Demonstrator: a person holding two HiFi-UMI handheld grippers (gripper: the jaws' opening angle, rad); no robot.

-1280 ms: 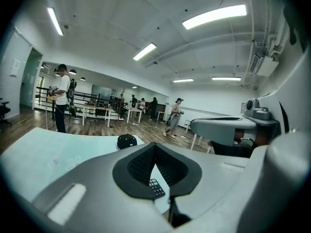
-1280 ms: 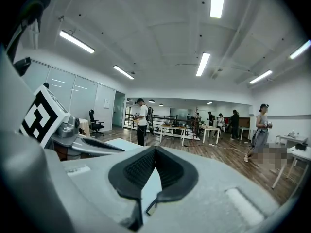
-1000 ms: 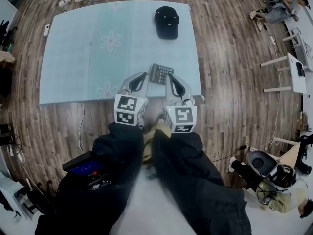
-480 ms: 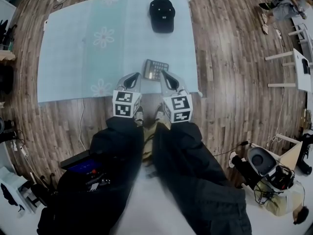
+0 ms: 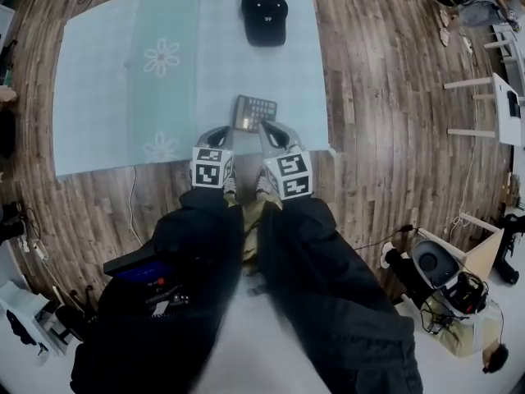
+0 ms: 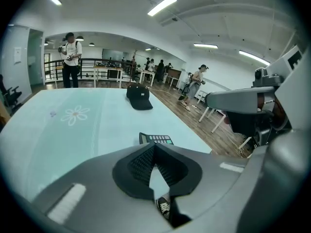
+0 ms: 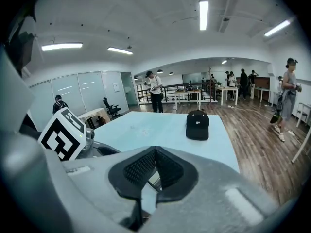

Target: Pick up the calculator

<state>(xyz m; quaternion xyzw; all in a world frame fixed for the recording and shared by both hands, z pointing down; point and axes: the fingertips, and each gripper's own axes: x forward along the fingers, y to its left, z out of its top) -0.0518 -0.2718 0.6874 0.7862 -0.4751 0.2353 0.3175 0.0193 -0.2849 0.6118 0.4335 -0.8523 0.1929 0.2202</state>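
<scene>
The dark calculator [image 5: 253,112] lies flat near the front edge of a light blue mat [image 5: 107,72] on the floor. My left gripper [image 5: 219,131] is low over that edge, just left of and short of the calculator, with its jaws shut and empty. Just short of the calculator's right side is my right gripper [image 5: 270,128], also shut on nothing. In the left gripper view the calculator [image 6: 155,139] shows right beyond the closed tips of the left gripper [image 6: 154,147]. The right gripper [image 7: 155,152] hides nearly all of the calculator in its own view.
A black cap [image 5: 264,13] rests at the mat's far edge, also seen as the cap [image 6: 139,96] and the cap [image 7: 198,125]. Wooden floor surrounds the mat. My legs and shoes are just behind the grippers. White tables [image 5: 502,109] and gear [image 5: 443,273] stand to the right.
Both grippers have sunk toward the mat's front edge and tilted further down, both still shut. The calculator and cap lie where they were.
</scene>
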